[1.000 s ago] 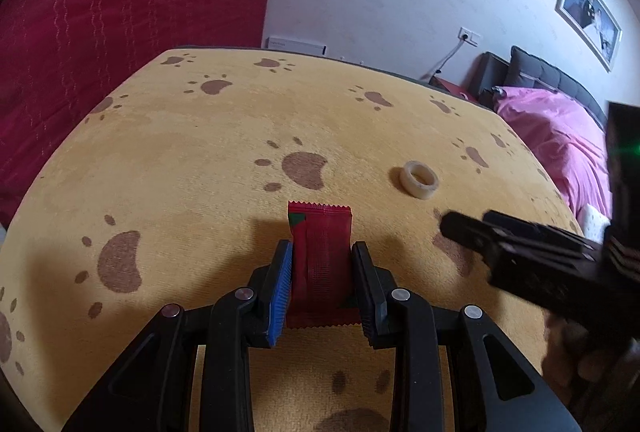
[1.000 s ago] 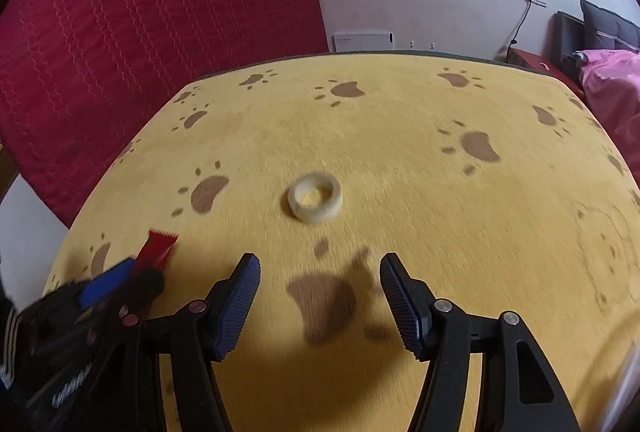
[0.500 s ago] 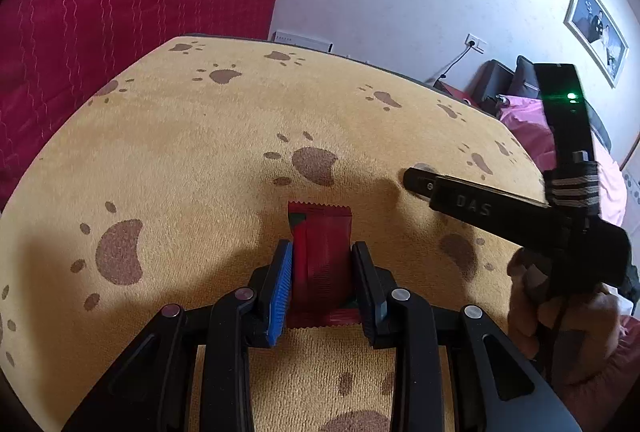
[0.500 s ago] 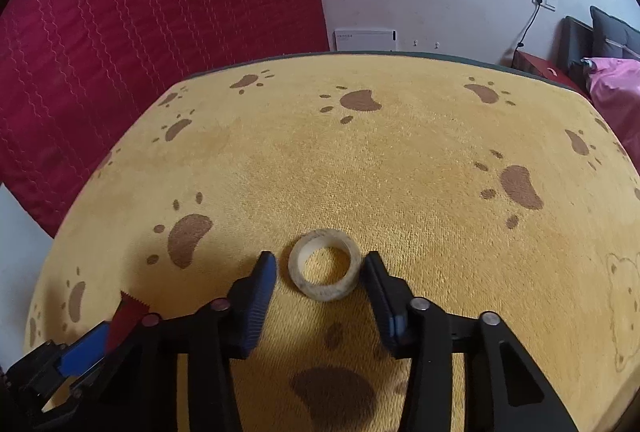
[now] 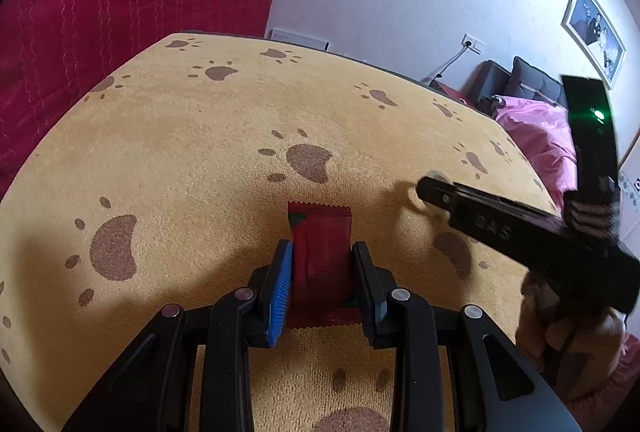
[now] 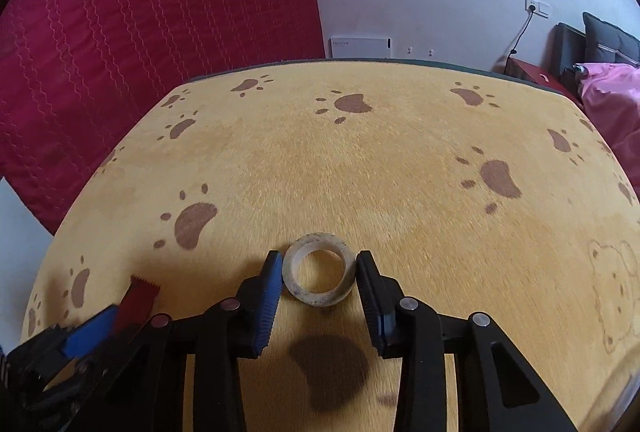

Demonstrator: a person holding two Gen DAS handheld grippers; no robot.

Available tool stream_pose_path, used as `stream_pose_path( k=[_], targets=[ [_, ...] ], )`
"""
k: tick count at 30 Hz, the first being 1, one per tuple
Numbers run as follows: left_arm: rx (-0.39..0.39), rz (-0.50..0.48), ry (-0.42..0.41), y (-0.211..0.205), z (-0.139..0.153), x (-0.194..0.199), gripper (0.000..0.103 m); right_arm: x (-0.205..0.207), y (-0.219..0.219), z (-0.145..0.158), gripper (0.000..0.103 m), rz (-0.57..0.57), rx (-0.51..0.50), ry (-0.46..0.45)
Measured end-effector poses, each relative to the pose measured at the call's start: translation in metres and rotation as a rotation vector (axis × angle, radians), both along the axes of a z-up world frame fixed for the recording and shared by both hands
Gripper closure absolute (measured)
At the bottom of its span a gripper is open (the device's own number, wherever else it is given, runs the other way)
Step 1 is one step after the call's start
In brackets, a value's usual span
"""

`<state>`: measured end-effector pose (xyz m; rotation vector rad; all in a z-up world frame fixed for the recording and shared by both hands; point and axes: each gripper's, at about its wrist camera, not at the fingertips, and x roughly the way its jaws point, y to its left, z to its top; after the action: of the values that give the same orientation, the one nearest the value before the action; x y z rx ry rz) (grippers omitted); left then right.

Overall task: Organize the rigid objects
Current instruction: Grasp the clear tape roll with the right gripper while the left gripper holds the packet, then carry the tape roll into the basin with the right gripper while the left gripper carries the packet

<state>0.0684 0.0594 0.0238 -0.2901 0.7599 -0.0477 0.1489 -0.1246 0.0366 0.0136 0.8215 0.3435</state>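
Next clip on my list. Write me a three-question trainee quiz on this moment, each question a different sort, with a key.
1. True or false: the left gripper is shut on the red packet.
2. Multiple choice: the tape ring lies A) between the right gripper's fingers, B) on top of the red packet, C) off the yellow paw-print cloth.
3. Fill in: the hole of the tape ring faces ____.

Key: 1 true. 2 A; the blue pad touches its left side, and a thin gap seems to remain on the right. 3 up; it lies flat on the cloth.
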Motion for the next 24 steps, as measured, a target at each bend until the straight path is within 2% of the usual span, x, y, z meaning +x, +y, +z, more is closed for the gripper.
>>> stream_pose_path(
  k=[15, 24],
  targets=[
    [-0.001, -0.053, -0.007, -0.016, 0.001, -0.005, 0.072, -0.063, -0.045, 0.002, 0.063, -0.077, 0.073, 0.022],
    [0.012, -0.090, -0.011, -0.029, 0.001, -0.009, 0.072, -0.094, -0.059, 0.009, 0.063, -0.095, 0.072, -0.010]
  ],
)
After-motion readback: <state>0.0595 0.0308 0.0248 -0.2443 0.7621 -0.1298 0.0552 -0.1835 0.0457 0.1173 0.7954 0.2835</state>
